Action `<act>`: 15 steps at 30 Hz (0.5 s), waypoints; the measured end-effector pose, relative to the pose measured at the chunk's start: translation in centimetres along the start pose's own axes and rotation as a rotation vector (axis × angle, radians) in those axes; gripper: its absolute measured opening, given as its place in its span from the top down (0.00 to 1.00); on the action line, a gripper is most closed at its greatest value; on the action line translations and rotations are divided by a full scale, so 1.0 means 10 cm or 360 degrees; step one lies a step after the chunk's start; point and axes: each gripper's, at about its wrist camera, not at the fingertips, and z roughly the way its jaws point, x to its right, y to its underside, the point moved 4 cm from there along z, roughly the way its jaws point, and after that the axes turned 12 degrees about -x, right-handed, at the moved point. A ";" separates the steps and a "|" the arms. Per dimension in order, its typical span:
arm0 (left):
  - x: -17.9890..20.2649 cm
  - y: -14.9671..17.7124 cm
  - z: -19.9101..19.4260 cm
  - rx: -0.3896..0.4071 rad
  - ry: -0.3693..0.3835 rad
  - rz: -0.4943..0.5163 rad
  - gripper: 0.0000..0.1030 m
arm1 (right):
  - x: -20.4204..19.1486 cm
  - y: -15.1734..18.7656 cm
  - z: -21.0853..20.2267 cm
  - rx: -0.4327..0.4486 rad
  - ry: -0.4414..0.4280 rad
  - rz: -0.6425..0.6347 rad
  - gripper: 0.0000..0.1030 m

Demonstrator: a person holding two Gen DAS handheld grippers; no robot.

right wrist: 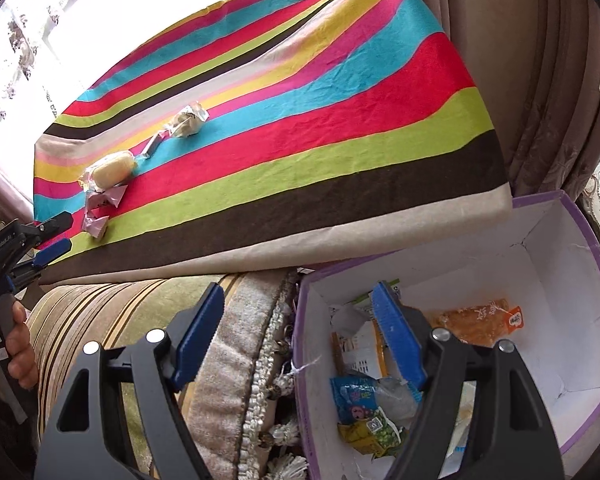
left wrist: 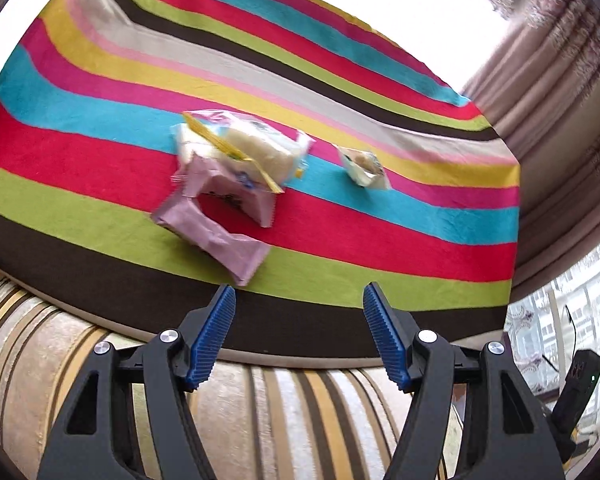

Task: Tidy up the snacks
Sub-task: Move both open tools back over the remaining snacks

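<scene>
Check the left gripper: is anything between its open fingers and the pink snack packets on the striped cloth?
Nothing visible blocks it. The left gripper is open and empty at the cloth's near edge, with only bare cloth between it and the nearest pink packet. The cream bun packet lies on the pile behind.
</scene>
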 end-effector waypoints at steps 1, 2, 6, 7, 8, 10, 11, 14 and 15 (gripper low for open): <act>-0.08 -0.04 0.00 0.0001 -0.0012 -0.0046 0.42 | -0.03 -0.01 0.01 -0.0005 -0.0003 -0.0006 0.26; -0.16 -0.07 0.01 0.0002 -0.0021 -0.0082 0.43 | -0.05 -0.03 0.03 -0.0009 -0.0006 -0.0012 0.26; -0.37 -0.19 0.06 -0.0017 -0.0031 -0.0178 0.49 | -0.15 -0.10 0.09 -0.0019 -0.0015 -0.0025 0.26; -0.40 -0.22 0.08 -0.0020 -0.0034 -0.0188 0.50 | -0.18 -0.12 0.10 -0.0020 -0.0019 -0.0030 0.26; -0.42 -0.24 0.09 -0.0021 -0.0039 -0.0197 0.51 | -0.21 -0.14 0.11 -0.0020 -0.0021 -0.0035 0.26; -0.44 -0.29 0.14 -0.0028 -0.0061 -0.0211 0.52 | -0.26 -0.19 0.12 -0.0014 -0.0022 -0.0040 0.26; -0.46 -0.31 0.16 -0.0036 -0.0067 -0.0222 0.54 | -0.29 -0.22 0.13 -0.0010 -0.0021 -0.0044 0.25; -0.52 -0.36 0.21 -0.0053 -0.0089 -0.0257 0.54 | -0.38 -0.31 0.14 0.0007 -0.0023 -0.0047 0.25; -0.54 -0.39 0.24 -0.0063 -0.0097 -0.0265 0.54 | -0.40 -0.34 0.14 0.0010 -0.0022 -0.0048 0.25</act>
